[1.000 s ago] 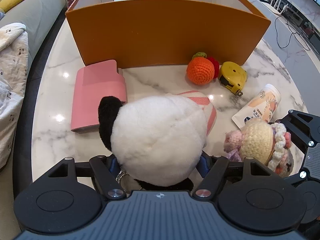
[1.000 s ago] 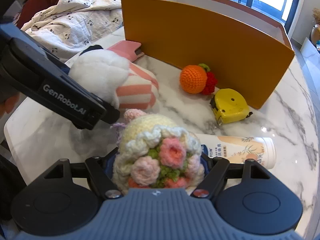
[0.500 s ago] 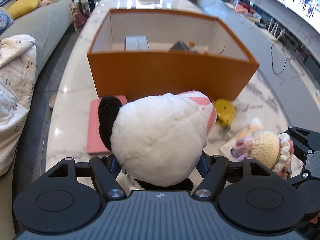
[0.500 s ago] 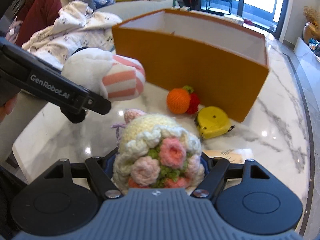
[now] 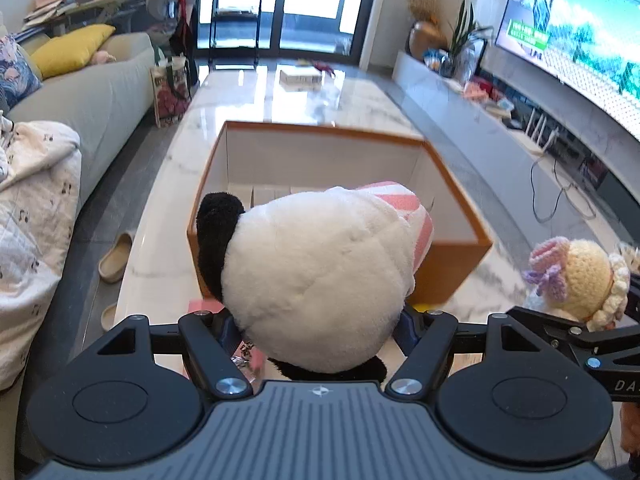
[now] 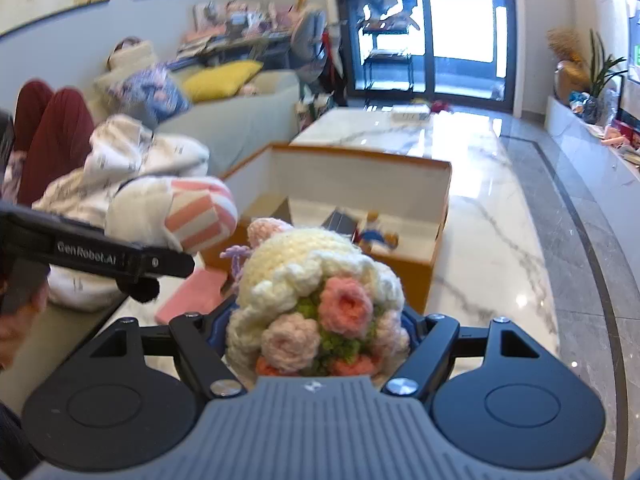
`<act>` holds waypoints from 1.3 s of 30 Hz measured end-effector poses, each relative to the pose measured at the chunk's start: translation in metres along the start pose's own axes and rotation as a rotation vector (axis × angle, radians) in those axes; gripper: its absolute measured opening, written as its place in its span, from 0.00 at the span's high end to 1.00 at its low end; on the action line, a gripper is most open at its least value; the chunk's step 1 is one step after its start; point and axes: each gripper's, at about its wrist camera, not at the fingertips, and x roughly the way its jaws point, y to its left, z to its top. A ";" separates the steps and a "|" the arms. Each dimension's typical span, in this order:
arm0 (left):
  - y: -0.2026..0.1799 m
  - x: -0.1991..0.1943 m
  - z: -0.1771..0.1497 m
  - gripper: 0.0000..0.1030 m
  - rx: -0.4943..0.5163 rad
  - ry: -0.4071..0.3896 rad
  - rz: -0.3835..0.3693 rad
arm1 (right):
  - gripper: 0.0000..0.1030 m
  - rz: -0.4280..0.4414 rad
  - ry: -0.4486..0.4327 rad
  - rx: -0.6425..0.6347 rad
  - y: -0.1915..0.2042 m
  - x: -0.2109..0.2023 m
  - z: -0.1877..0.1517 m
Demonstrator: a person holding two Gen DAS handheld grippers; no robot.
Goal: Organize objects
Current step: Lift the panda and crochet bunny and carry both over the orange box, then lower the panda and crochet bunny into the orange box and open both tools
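Observation:
A white plush toy (image 5: 316,276) with a black ear and a pink-striped part fills the left wrist view, and my left gripper (image 5: 320,328) is shut on it in the air, just in front of the orange box (image 5: 452,264). My right gripper (image 6: 316,332) is shut on a cream crochet doll (image 6: 320,292) with pink flowers, also lifted, near the orange box's (image 6: 424,280) near wall. The doll (image 5: 580,280) shows at the right of the left wrist view, and the plush toy (image 6: 180,212) at the left of the right wrist view. Several small items lie inside the box.
A pink case (image 6: 192,296) lies on the marble table (image 6: 488,264) beside the box. A sofa (image 5: 92,92) with cushions and a blanket (image 5: 32,216) stands left of the table. A person sits there, legs (image 6: 52,136) in dark red. A television (image 5: 572,28) hangs at right.
Both grippers have risen with their toys and tilted up. The box's inside and the room beyond now show; the orange ball, tape measure and tube have dropped out of view.

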 end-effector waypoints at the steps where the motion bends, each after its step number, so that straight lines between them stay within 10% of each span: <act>1: 0.000 -0.001 0.002 0.20 -0.001 -0.013 -0.001 | 0.25 -0.003 -0.009 0.007 -0.001 -0.001 0.003; 22: 0.017 0.051 0.077 0.19 -0.077 -0.221 0.120 | 0.25 -0.022 -0.148 0.047 -0.014 0.054 0.120; 39: 0.007 0.134 0.105 0.19 -0.047 -0.122 0.150 | 0.25 -0.047 -0.007 0.196 -0.051 0.172 0.116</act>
